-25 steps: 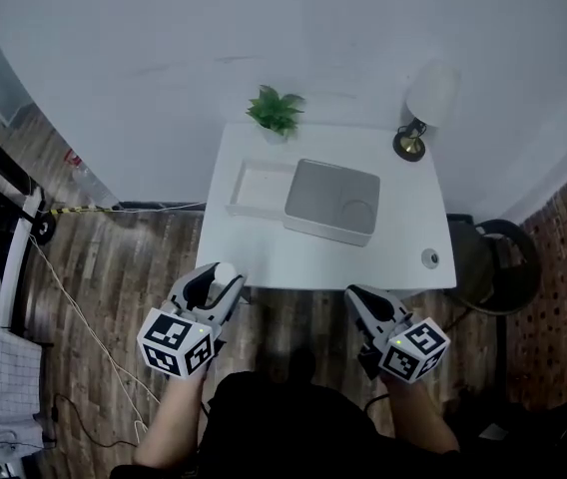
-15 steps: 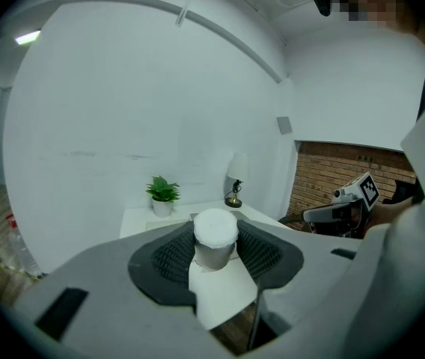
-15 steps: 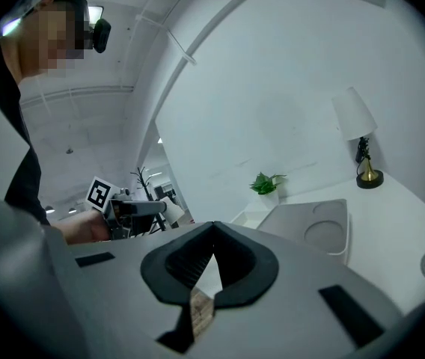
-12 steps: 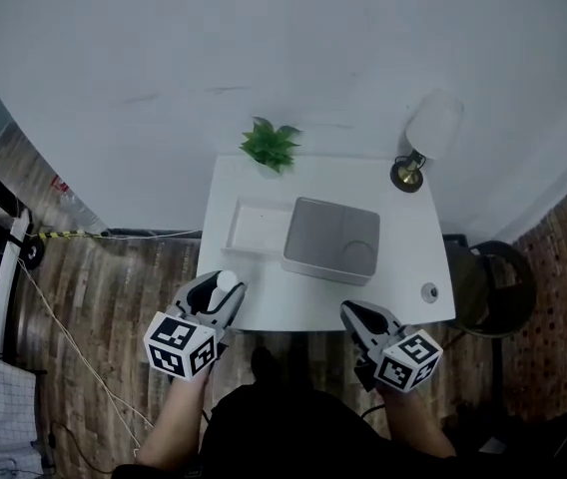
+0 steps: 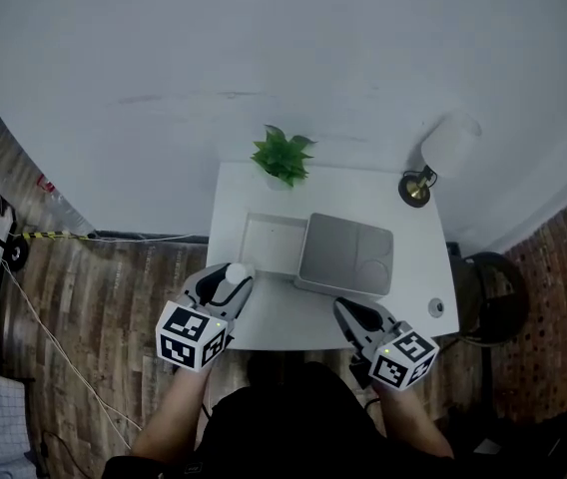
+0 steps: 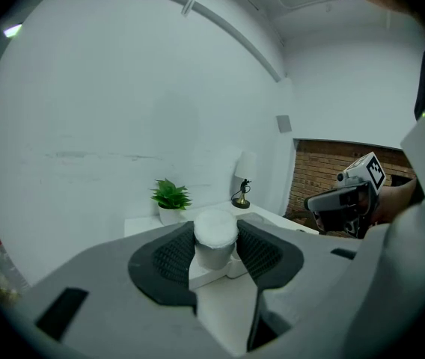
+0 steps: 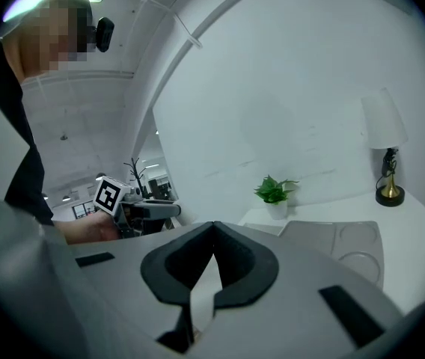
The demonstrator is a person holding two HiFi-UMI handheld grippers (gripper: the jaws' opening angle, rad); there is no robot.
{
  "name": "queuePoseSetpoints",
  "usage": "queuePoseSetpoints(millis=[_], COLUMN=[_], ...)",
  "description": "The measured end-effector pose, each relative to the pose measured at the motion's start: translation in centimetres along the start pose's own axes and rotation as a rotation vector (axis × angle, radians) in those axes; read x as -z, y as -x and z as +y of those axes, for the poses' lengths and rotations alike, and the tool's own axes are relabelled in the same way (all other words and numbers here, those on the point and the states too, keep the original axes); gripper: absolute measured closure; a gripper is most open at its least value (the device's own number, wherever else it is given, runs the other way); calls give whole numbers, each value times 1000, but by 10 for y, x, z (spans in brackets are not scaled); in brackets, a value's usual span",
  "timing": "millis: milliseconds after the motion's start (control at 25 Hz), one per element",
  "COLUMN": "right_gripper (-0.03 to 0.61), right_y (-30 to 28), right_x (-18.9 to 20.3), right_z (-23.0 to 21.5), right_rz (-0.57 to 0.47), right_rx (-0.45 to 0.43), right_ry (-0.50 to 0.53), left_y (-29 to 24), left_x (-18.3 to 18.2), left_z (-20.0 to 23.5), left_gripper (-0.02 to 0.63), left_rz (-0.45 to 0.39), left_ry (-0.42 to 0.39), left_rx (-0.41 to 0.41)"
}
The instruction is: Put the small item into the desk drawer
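The small white item (image 6: 215,238), a short upright cylinder, sits clamped between the jaws of my left gripper (image 5: 230,279), held just over the near left edge of the tabletop (image 5: 274,319). My right gripper (image 5: 348,312) hovers at the front edge further right, jaws pressed together on nothing. No view shows the drawer. I judge it lies under that front edge, so the free right gripper should open it. Behind are 1 white tray (image 5: 272,242), 1 grey tray (image 5: 348,255), a plant (image 5: 283,156) and a lamp (image 5: 418,186), all clear of the path.

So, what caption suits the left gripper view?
Left gripper clamps a small white container, facing a white desk with plant and lamp.
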State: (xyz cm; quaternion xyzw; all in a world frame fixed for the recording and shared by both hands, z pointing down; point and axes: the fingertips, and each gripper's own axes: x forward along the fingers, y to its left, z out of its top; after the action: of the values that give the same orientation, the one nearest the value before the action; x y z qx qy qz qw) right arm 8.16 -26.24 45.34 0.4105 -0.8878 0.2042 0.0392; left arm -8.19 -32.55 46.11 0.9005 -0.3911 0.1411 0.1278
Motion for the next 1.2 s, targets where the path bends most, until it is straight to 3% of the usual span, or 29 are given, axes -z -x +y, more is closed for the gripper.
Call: queuePoseSetpoints(millis=[320,760,1200], right_gripper=[575,575,575], right_y=[-14,-79,-114], right_x=[15,7,3], right_z=[-30,-92,-140], right_rz=[37,85,170], right_rx=[36,-44,-52], right_ry=[-65,-95,-107], left_y=[-53,-135,-200], left_x=[20,39,86], left_z=[25,50,58], left_gripper=[436,436,436], left_rz=[75,201,339], left_ry=[-26,-4,22], left_rx=[18,19,63])
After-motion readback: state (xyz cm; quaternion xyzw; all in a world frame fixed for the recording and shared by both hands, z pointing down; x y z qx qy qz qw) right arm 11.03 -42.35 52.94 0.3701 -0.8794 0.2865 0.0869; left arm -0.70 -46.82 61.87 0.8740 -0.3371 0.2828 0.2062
